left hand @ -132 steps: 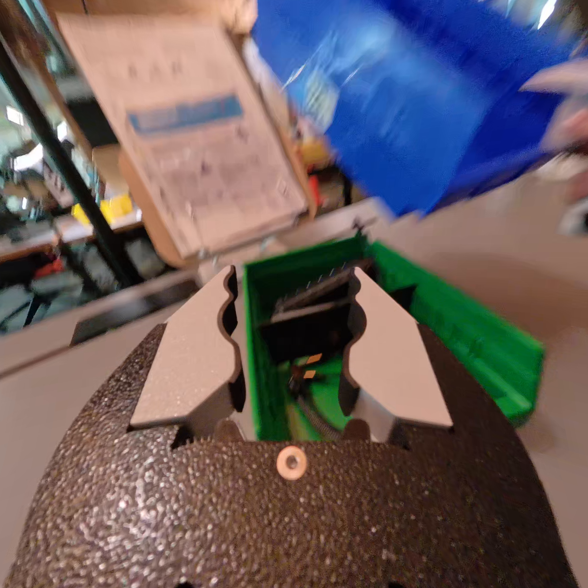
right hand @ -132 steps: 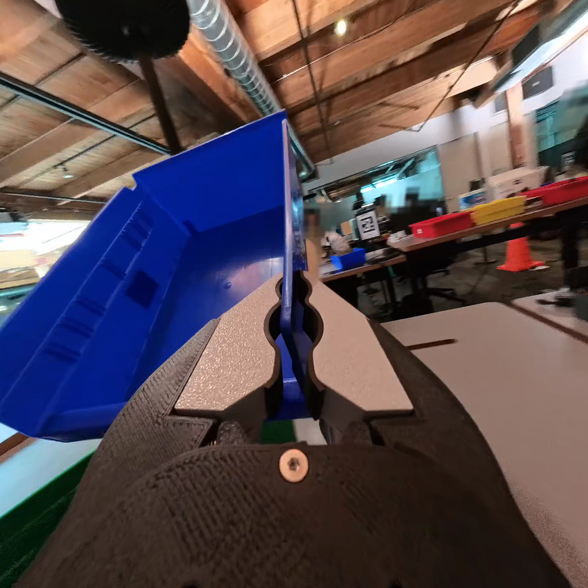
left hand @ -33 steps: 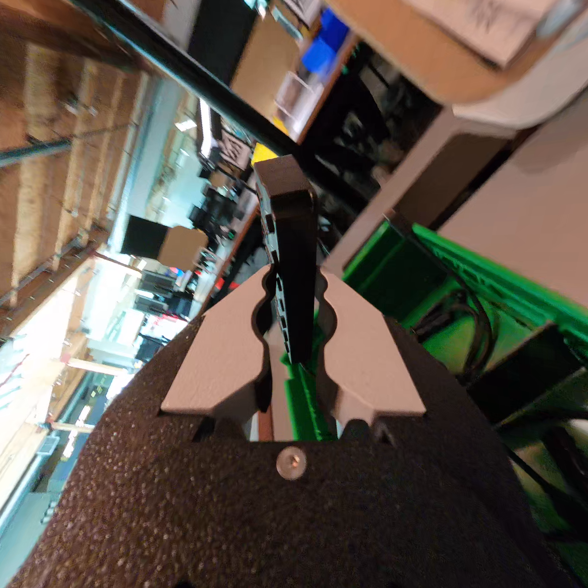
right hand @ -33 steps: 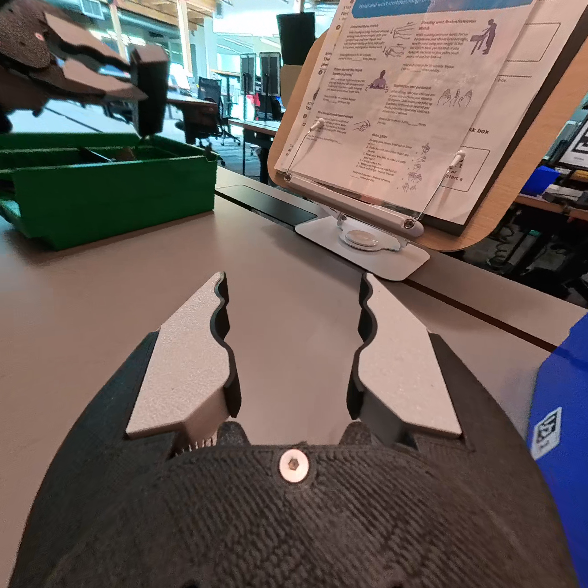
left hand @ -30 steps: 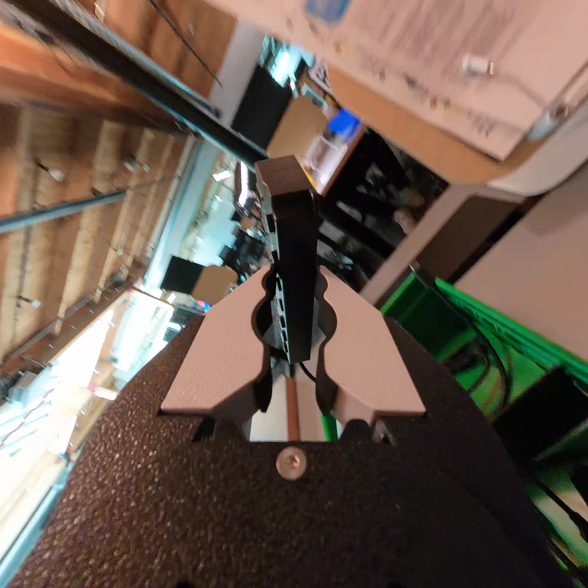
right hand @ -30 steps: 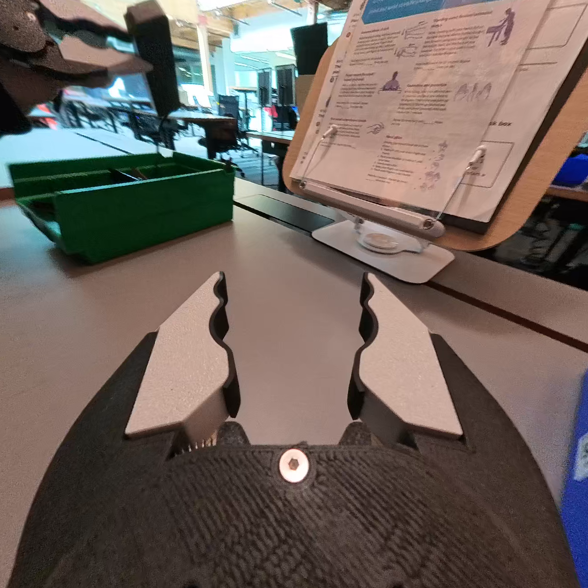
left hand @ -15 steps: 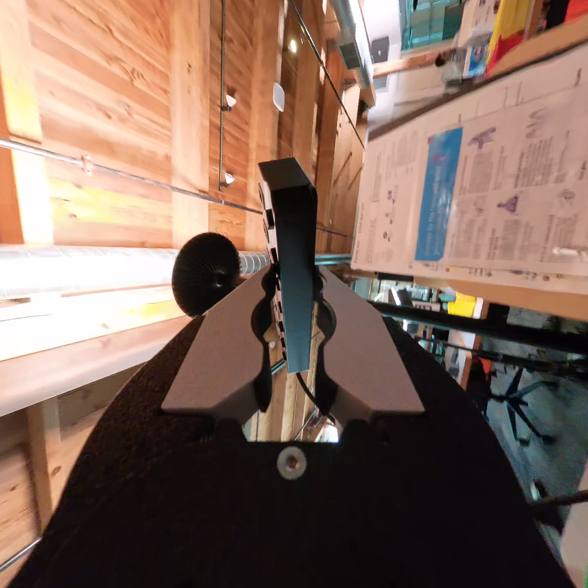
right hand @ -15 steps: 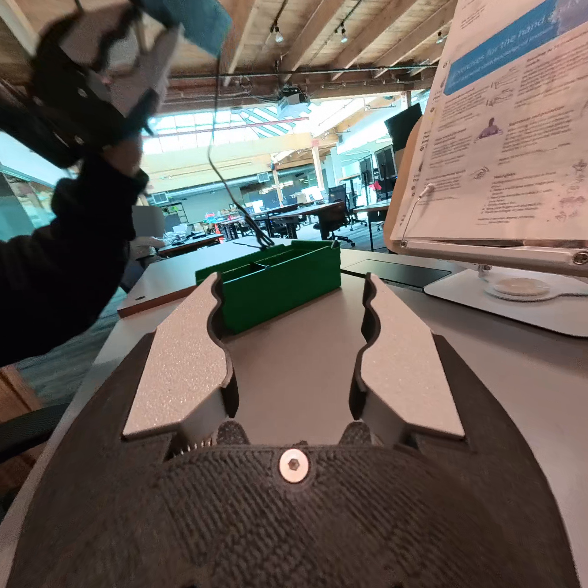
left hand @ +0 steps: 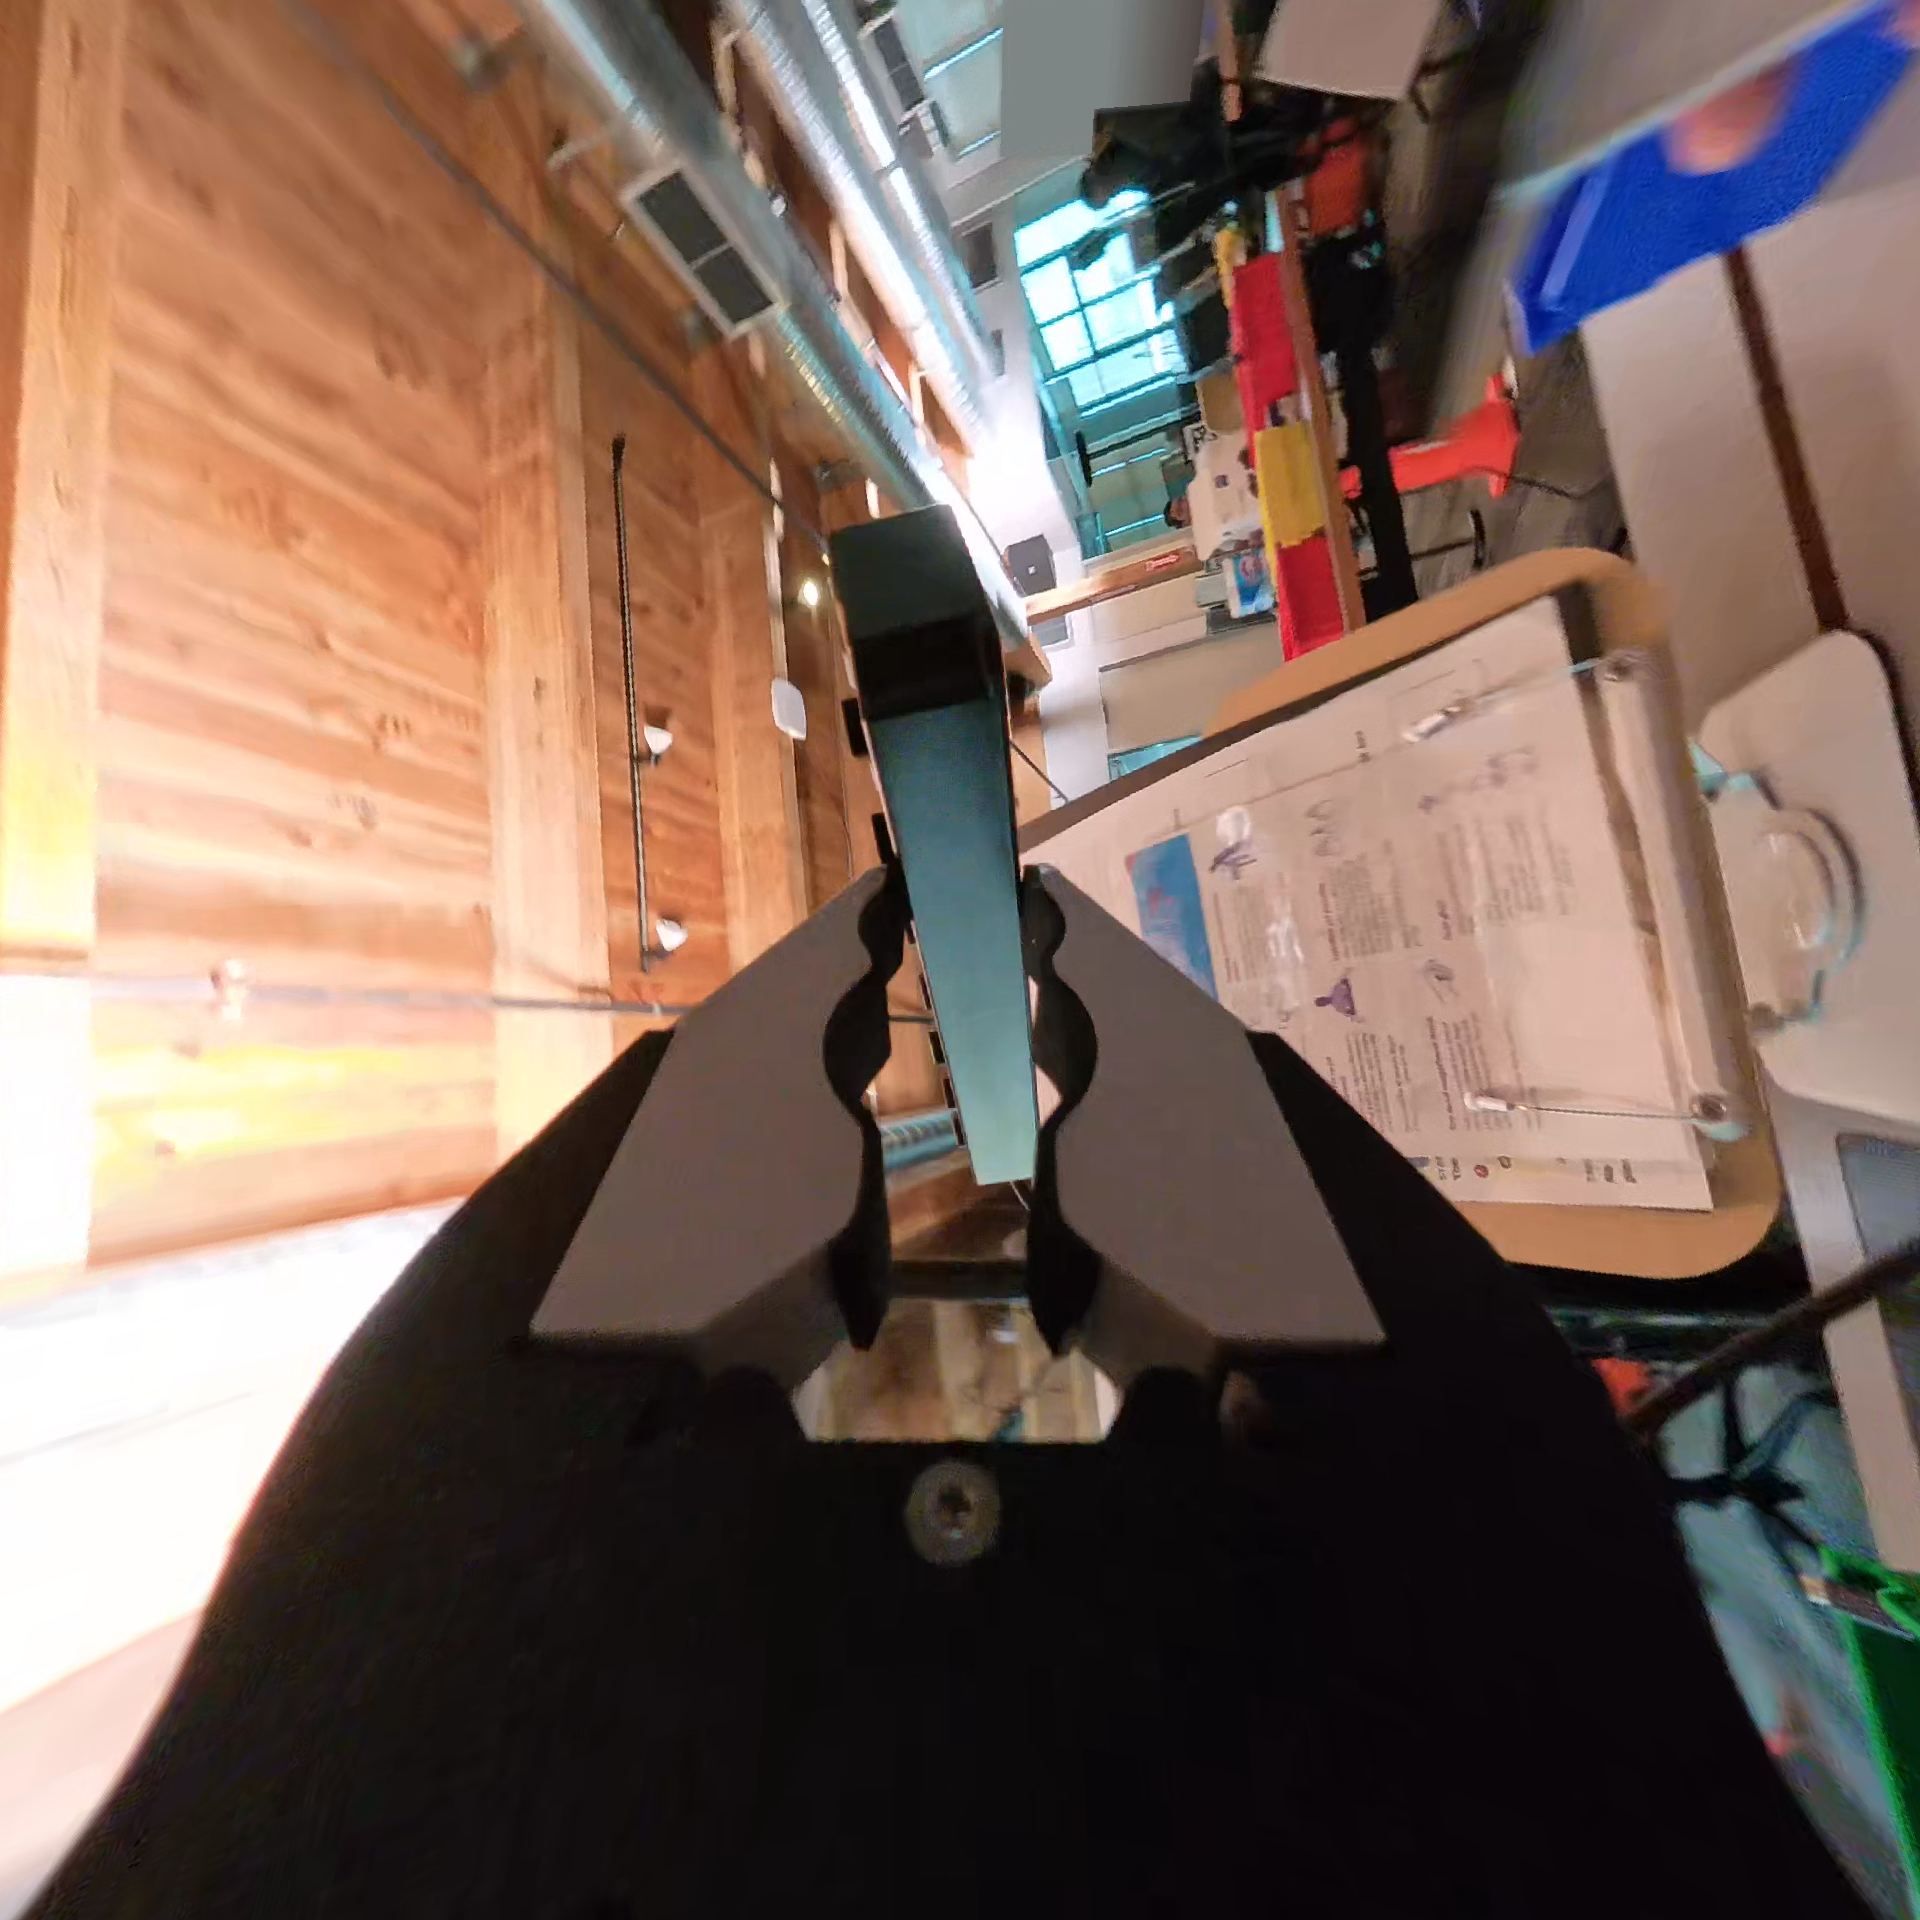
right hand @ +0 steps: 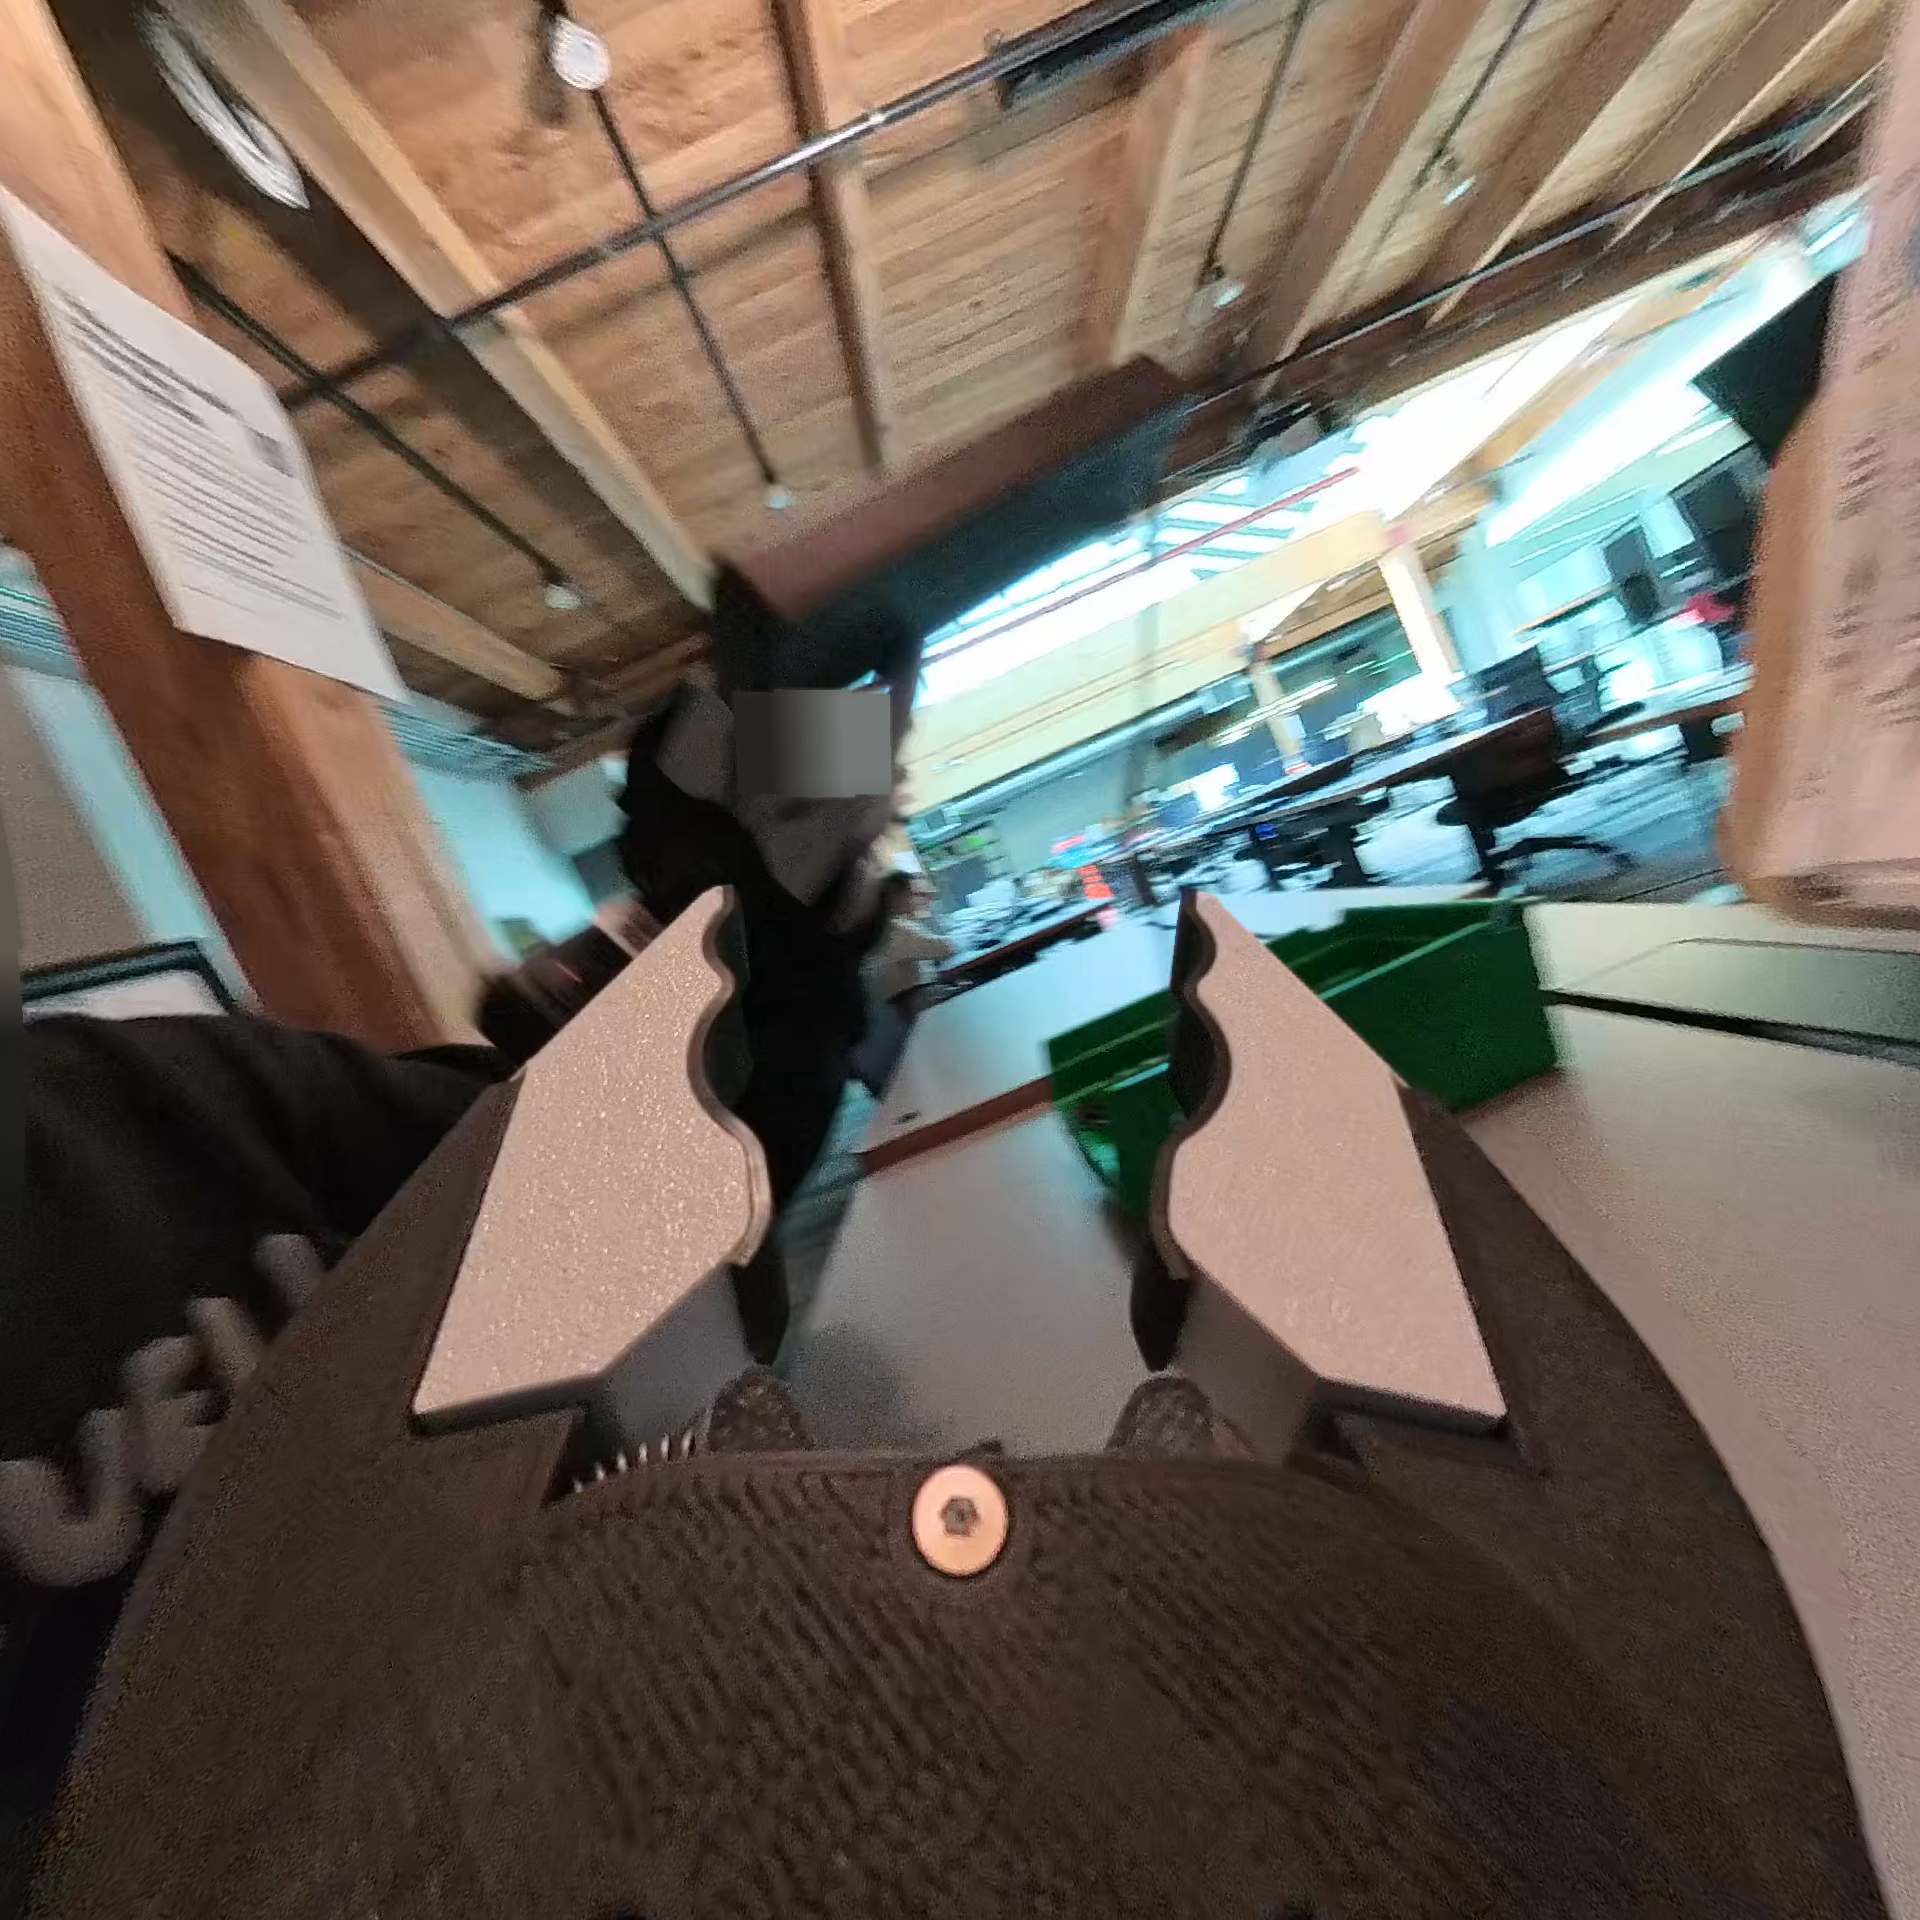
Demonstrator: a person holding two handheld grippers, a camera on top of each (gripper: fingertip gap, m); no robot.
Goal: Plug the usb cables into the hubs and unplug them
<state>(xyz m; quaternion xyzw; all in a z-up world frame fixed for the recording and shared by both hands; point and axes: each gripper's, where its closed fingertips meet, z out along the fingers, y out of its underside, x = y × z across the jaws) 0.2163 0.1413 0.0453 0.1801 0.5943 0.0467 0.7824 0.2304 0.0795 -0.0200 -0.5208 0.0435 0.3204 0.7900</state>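
My left gripper [left hand: 956, 883] is shut on a long dark USB hub [left hand: 940, 831], which sticks out past the fingertips and is held high in the air with the view rolled on its side. A thin cable runs from the hub's near end. My right gripper [right hand: 951, 914] is open and empty, above the grey table [right hand: 1714, 1247]. The green bin [right hand: 1392, 1013] stands on the table just beyond the right fingertip; a corner of it shows in the left wrist view [left hand: 1870, 1662]. No USB plugs are clearly visible.
A document stand with a printed sheet [left hand: 1455, 987] is on the table, and a blue bin [left hand: 1714, 177] lies farther off. A person in dark clothes [right hand: 790, 935] stands beyond my right gripper. A dark sleeve [right hand: 156, 1195] is at the left.
My left gripper has lifted the hub out of the green bin and swung it up and round. My right gripper has stayed open and turned left, away from the document stand towards the bin.
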